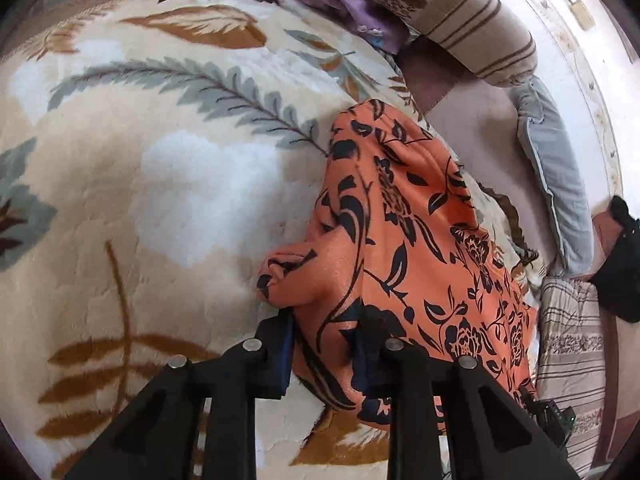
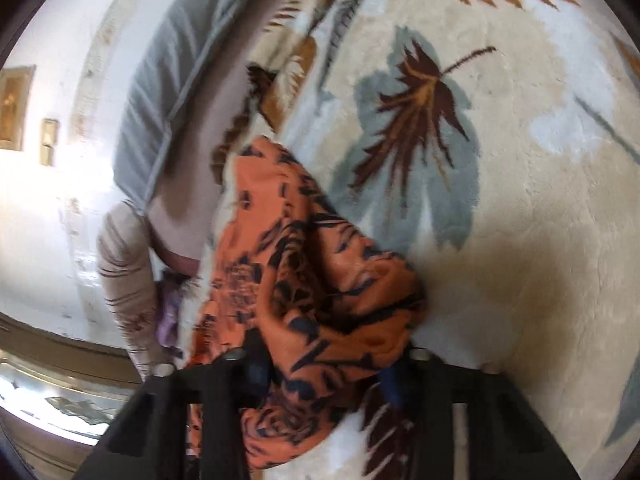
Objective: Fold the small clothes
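Observation:
An orange garment with a black flower print [image 1: 400, 220] lies crumpled on a cream plush blanket with leaf patterns [image 1: 180, 180]. In the left wrist view my left gripper [image 1: 324, 354] is at the garment's near edge, and a fold of the cloth fills the gap between its blue pads. In the right wrist view the same garment [image 2: 280, 240] bunches up on the blanket [image 2: 520, 240]. My right gripper [image 2: 324, 376] has a thick wad of the cloth pinched between its fingers. The view there is blurred.
A striped bolster [image 1: 460, 20], a grey pillow [image 1: 560, 184] and a purple cloth [image 1: 340, 4] line the blanket's far edge. A striped cushion [image 1: 572, 360] and a black object [image 1: 616, 272] sit at the right. A white wall [image 2: 40, 220] stands behind the pillow [image 2: 160, 100].

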